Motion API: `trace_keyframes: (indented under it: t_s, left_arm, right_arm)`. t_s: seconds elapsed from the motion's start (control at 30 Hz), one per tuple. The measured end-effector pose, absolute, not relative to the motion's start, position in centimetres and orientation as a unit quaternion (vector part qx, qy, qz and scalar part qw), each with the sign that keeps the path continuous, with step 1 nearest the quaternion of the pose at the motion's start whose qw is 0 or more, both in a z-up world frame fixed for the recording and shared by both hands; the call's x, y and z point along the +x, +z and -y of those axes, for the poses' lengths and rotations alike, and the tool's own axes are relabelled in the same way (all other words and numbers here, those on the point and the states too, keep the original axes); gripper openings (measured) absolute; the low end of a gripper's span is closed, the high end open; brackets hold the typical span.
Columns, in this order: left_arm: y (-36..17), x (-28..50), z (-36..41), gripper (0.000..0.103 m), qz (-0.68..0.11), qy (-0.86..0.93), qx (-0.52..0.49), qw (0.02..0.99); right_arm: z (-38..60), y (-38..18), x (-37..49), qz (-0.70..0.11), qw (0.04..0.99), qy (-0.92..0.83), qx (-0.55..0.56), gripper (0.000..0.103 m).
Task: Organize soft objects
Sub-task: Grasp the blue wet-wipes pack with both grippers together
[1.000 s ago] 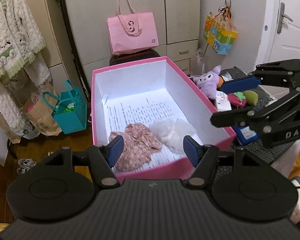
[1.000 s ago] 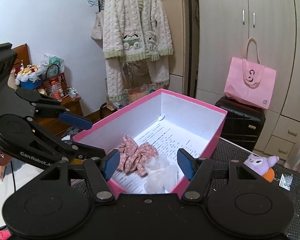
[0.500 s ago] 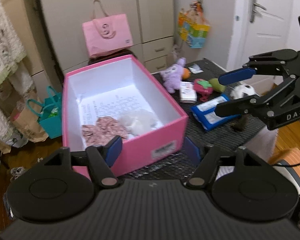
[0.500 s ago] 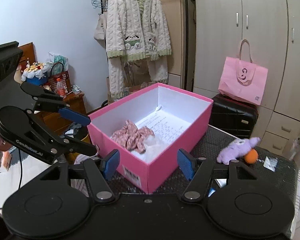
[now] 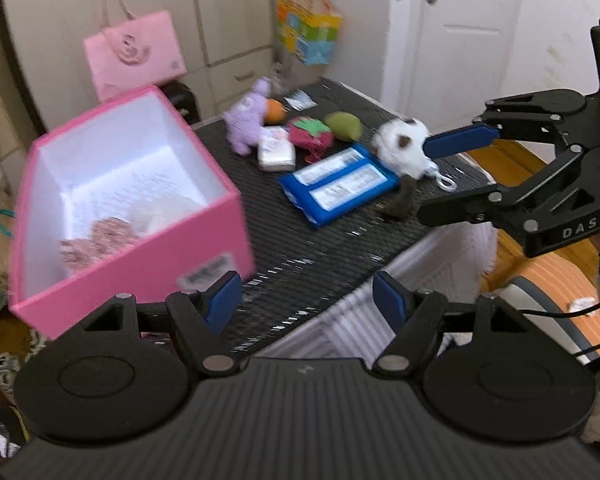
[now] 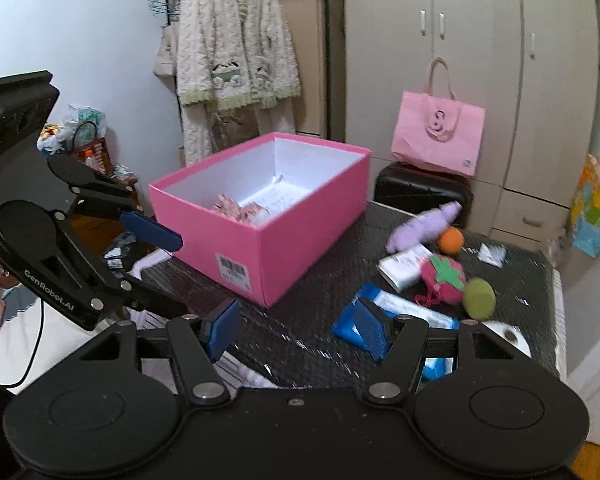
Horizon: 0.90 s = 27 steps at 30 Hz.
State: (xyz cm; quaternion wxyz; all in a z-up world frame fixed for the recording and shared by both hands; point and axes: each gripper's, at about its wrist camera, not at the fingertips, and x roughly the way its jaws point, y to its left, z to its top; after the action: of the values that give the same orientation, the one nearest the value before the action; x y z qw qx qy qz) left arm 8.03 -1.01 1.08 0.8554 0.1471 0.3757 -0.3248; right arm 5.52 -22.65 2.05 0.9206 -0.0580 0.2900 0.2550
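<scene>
Nearest, the left gripper has its jaws spread and empty, and the right gripper also has its jaws apart with nothing between them, probably ready for a next toy. On the black mat lie a blue wipes pack, a white plush ball and a strawberry plush. Farther, the pink box holds a floral cloth, so it seems the collecting place.

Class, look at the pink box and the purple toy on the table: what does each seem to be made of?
Pink box: probably cardboard, matte pink outside, white inside; stiff flat walls, sharp corners, a stuck-on label.
Purple toy: probably plush fabric; fuzzy, rounded, soft outline, though blurred.
</scene>
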Motion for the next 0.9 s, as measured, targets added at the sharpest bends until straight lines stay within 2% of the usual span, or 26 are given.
trace_keyframes:
  t_s: [0.2, 0.37, 0.57, 0.9]
  left_arm:
    - [-0.9, 8.1, 3.4, 0.072, -0.372, -0.342, 0.137, 0.852]
    - [-2.4, 8.4, 4.2, 0.072, -0.334, -0.314, 0.090, 0.884]
    - [-4.3, 9.5, 6.3, 0.072, -0.290, -0.271, 0.100, 0.912]
    - [-6.3, 12.8, 8.9, 0.069, -0.316, -0.279, 0.044, 0.906]
  right_arm:
    - [24.9, -0.7, 5.5, -0.303, 0.923, 0.237, -0.017, 0.069]
    - [26.1, -3.1, 6.1, -0.306, 0.929, 0.207, -0.018, 0.069]
    - [27.3, -5.3, 7.3, -0.293, 0.936, 0.195, -0.019, 0.069]
    - [28.1, -8.1, 9.4, -0.278, 0.941, 0.192, -0.020, 0.069]
